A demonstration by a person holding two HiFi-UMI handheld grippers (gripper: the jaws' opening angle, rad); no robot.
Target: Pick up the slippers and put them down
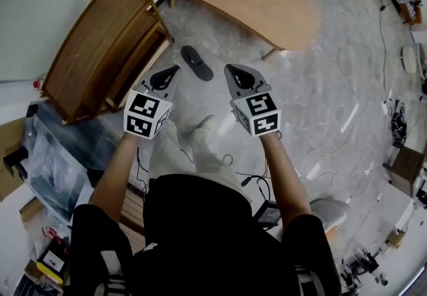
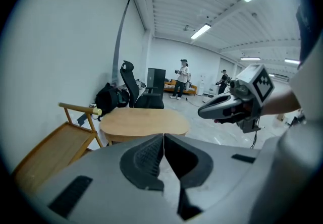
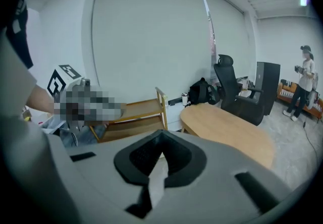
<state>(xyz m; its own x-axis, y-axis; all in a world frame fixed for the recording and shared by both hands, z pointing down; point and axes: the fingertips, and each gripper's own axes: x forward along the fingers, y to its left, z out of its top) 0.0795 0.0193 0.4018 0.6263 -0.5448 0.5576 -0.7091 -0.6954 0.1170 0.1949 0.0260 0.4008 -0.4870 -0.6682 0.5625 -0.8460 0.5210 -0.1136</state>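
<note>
Slipper: one dark one, lying flat on the grey floor, far of your gripper tips and roughly between them, just right of the near corner of the wooden rack. No second slipper in any view.

Left gripper: jaws pressed together, nothing between the pads, well above the floor and apart from the slipper.

Right gripper: jaws likewise closed on nothing, level with the left one and pointing the same way.

Progress, as a judgement: nothing is in your grip and the slipper rests on the floor, so either the pick-up has not begun or the put-down is already made; these pictures cannot say which. If the lift is still ahead of you, both sets of jaws must part first, then come down to the slipper, and the missing mate has to be found
</note>
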